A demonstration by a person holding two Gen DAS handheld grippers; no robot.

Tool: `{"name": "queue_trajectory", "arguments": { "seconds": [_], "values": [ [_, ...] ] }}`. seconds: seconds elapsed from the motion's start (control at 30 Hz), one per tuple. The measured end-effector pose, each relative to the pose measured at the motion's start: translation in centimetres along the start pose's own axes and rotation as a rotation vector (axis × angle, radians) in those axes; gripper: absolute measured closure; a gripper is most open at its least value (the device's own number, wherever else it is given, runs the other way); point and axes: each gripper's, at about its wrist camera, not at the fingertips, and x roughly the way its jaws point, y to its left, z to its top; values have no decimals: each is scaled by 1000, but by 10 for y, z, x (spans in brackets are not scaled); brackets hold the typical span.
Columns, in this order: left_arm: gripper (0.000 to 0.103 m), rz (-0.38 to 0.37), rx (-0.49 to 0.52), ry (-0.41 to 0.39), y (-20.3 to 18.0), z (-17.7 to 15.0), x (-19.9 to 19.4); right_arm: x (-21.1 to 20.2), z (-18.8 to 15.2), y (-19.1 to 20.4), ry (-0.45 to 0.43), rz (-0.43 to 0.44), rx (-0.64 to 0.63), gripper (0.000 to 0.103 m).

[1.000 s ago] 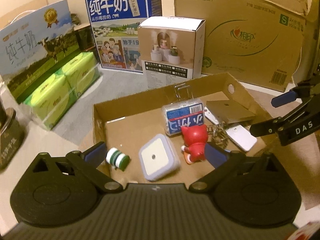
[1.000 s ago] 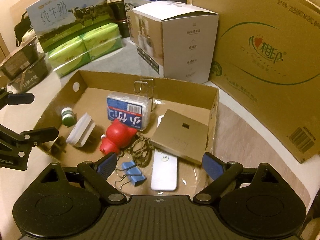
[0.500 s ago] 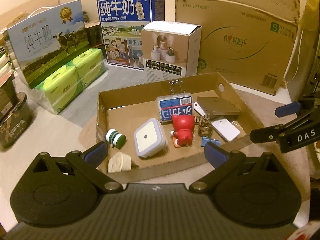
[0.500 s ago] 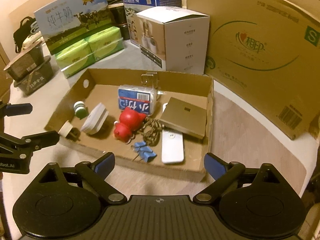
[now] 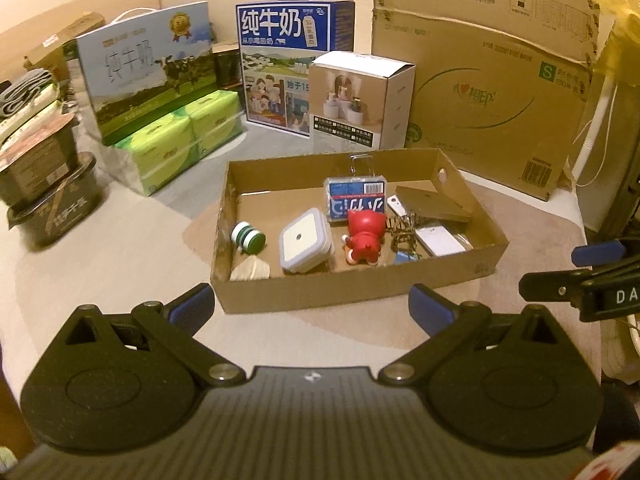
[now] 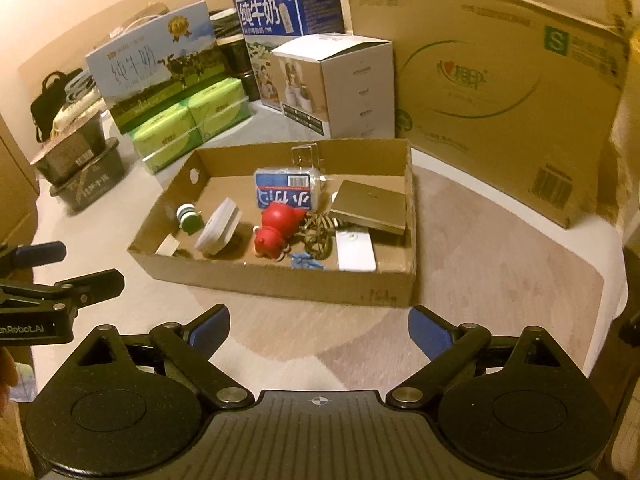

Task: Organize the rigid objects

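Tools (image 5: 311,300) (image 6: 319,326) both gape wide, empty — I hover short of the tray (image 5: 352,286), red toy (image 5: 365,236) lying inside.

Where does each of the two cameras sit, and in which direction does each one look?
Left wrist view: sits on the left gripper, looks forward and down at the cardboard tray; its own open fingers show, and the right gripper at the right edge.
Right wrist view: sits on the right gripper, faces the same tray from further right; its own open fingers show, and the left gripper at the left edge.
Shared: the tray, the red figurine, the boxes behind.
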Motion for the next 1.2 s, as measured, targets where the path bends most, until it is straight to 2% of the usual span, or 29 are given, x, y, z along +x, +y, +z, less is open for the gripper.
{"name": "queue_trajectory", "arguments": {
  "seconds": [0.5, 1.2],
  "values": [
    [1, 13, -73, 8, -31, -54, -42, -44, -50, -3, -54, -35, 7, 8],
    [1, 36, -127, 33, -47, -101, -72, -72, -97, -2, -66, -55, -11, 8]
  ]
}}
